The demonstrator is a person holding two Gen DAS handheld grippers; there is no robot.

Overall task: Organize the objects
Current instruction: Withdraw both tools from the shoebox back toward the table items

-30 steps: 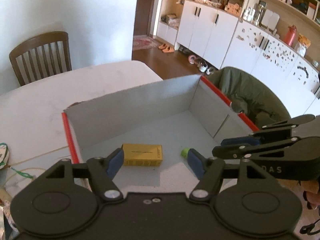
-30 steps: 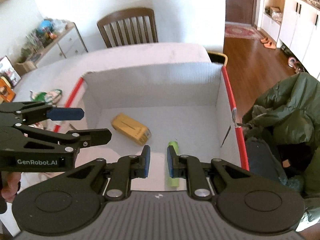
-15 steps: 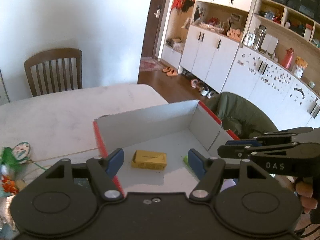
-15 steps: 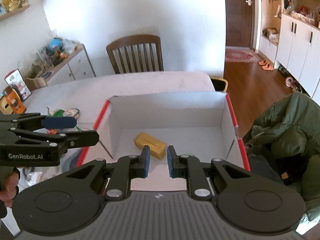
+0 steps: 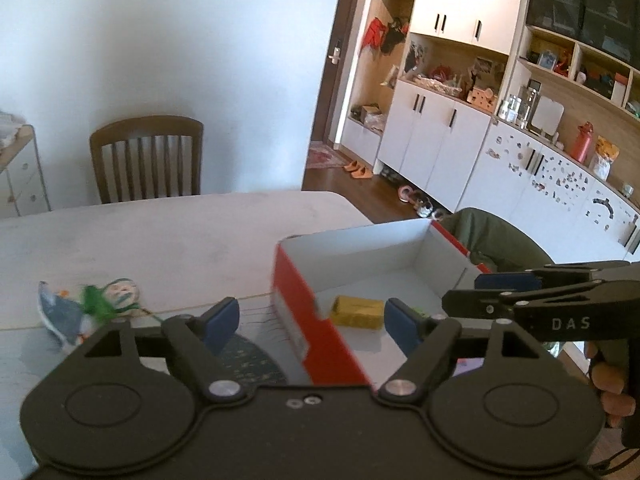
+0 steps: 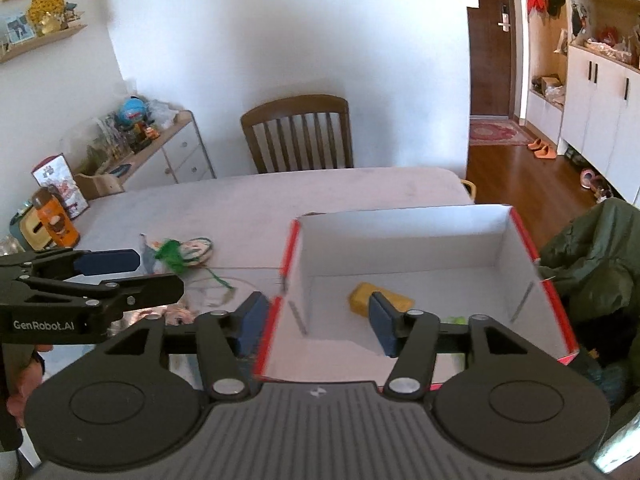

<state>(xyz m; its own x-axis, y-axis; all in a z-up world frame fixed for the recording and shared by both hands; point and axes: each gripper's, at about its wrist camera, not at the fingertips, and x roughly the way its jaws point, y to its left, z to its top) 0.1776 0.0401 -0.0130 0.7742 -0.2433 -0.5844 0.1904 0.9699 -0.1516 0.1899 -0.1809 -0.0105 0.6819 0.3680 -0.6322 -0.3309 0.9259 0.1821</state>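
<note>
A red cardboard box (image 5: 298, 312) (image 6: 520, 240) with a white inside stands at the table's right end. In it lie a yellow packet (image 5: 357, 311) (image 6: 360, 298) and a green tube (image 5: 418, 312) (image 6: 454, 320), mostly hidden behind my fingers. My left gripper (image 5: 312, 322) is open and empty, held above the box's near left corner. My right gripper (image 6: 316, 322) is also open and empty, straddling the box's left wall from above. To the box's left on the table lies a small toy pile with green threads (image 5: 100, 300) (image 6: 180, 250).
A wooden chair (image 5: 146, 158) (image 6: 298, 134) stands behind the white table (image 5: 160, 232). A green jacket (image 6: 596, 256) hangs over a seat right of the box. An orange bottle (image 6: 54, 222) and a sideboard (image 6: 160, 148) stand at the left. A dark patterned item (image 5: 248, 360) lies below my left gripper.
Both grippers pulled up and back away from the box, which now looks smaller. The right gripper went from nearly shut to open. The left gripper stayed open and swung left.
</note>
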